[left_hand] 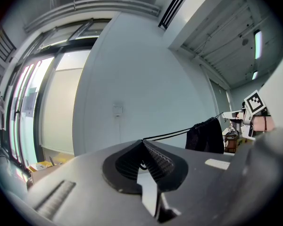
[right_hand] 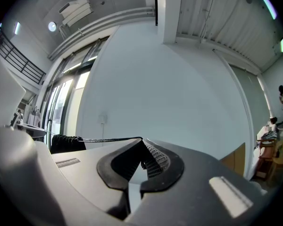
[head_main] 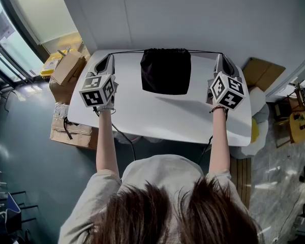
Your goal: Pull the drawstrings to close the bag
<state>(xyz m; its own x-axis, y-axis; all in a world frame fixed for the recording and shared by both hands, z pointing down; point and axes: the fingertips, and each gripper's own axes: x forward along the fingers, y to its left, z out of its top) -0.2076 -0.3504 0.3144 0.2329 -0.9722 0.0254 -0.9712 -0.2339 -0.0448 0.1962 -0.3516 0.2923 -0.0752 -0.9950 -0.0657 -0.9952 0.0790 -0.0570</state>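
Clamping shut, left gripper (head_main: 111,58) and right gripper (head_main: 218,57) each pinch 1 taut drawstring (left_hand: 174,134).

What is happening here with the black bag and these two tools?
A person stands at the white table and holds a gripper in each hand. The left gripper is shut on the left drawstring, and the right gripper is shut on the right drawstring. Both cords run taut to the black bag lying between them. The bag's mouth looks gathered, so the closing seems nearly or fully done.
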